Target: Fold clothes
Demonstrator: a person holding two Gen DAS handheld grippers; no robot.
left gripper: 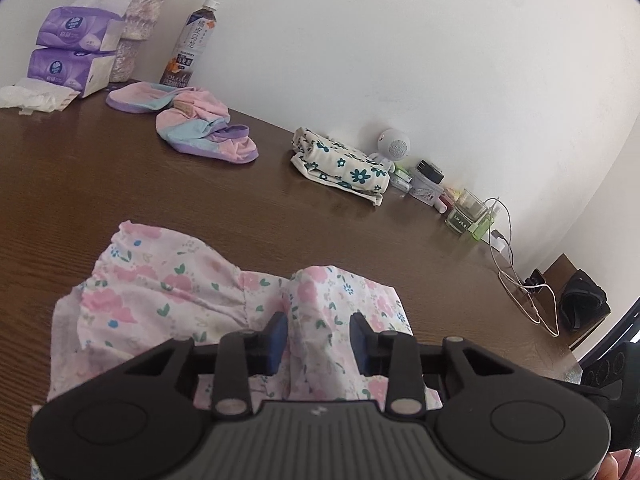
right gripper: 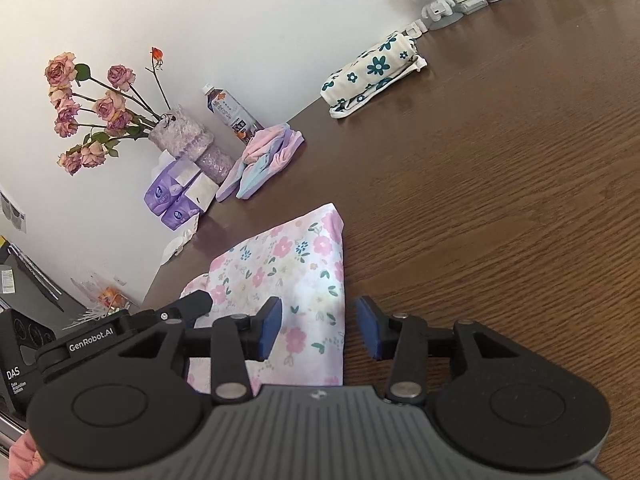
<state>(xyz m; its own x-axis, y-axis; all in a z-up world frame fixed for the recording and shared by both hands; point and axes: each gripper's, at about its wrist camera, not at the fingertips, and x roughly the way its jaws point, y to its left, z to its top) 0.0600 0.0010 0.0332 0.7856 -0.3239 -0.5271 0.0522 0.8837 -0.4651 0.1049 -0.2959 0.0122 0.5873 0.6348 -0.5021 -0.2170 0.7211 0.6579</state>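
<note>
Brown wood-grain table (right gripper: 500,168) is seen set against a white wall, its far edge lined with clutter. Near the front edge the pink floral garment (right gripper: 288,264) is laid, partly bunched. The left gripper (left gripper: 320,336) is pointed downward over it, and a raised ridge of the cloth is pinched between its blue pads (left gripper: 280,336). The right gripper (right gripper: 318,326) is angled down likewise; its jaws are spread, one pad over the cloth, the other over bare wood just beyond the garment's edge, nothing being gripped. Along the far edge a vase (right gripper: 192,144) is filled with dried roses (right gripper: 80,112), beside purple tissue packs (right gripper: 176,196) and a drink bottle (right gripper: 232,116). A folded cream floral cloth (right gripper: 372,72) and pastel clothing (left gripper: 204,124) are also laid there.
</note>
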